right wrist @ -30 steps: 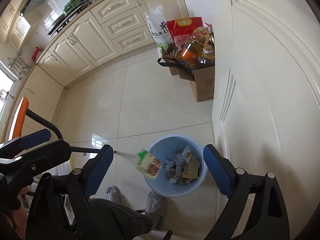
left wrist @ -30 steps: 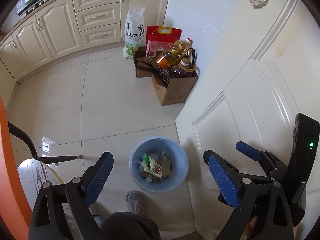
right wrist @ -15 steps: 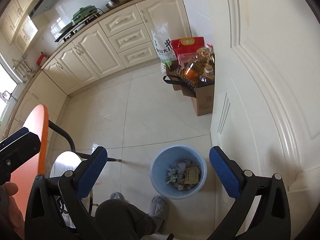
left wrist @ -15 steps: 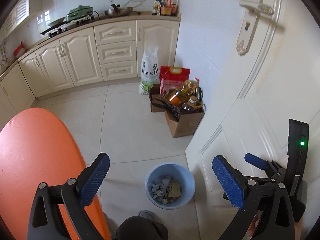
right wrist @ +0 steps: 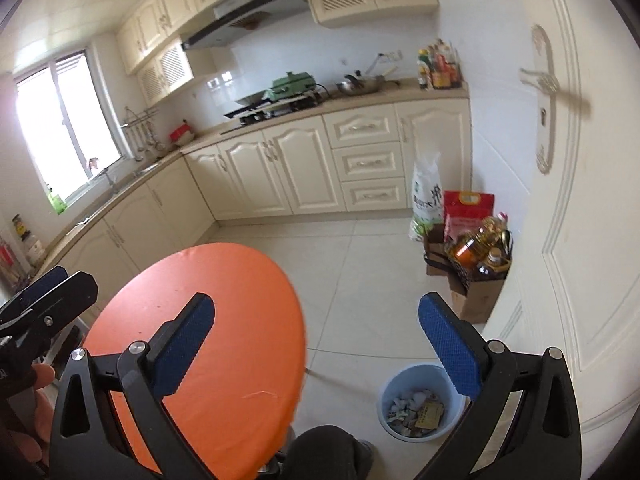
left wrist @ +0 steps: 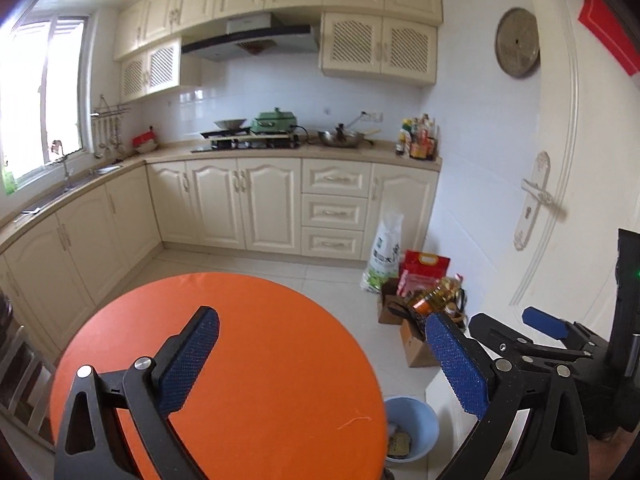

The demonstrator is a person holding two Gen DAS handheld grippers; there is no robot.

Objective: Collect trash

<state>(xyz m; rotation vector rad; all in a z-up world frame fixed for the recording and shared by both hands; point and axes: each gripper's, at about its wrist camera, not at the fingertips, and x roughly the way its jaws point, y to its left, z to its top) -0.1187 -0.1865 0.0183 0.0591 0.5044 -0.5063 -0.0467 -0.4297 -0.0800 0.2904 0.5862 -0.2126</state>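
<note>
Both grippers are wide open and hold nothing. The trash (right wrist: 416, 412) lies in the blue bin (right wrist: 390, 386) on the floor, low down beside the right gripper (right wrist: 316, 344), near its right finger (right wrist: 448, 348). The left gripper (left wrist: 320, 360) hangs over the bare orange worktop (left wrist: 280, 340), with the bin below its right finger (left wrist: 456, 364).
</note>
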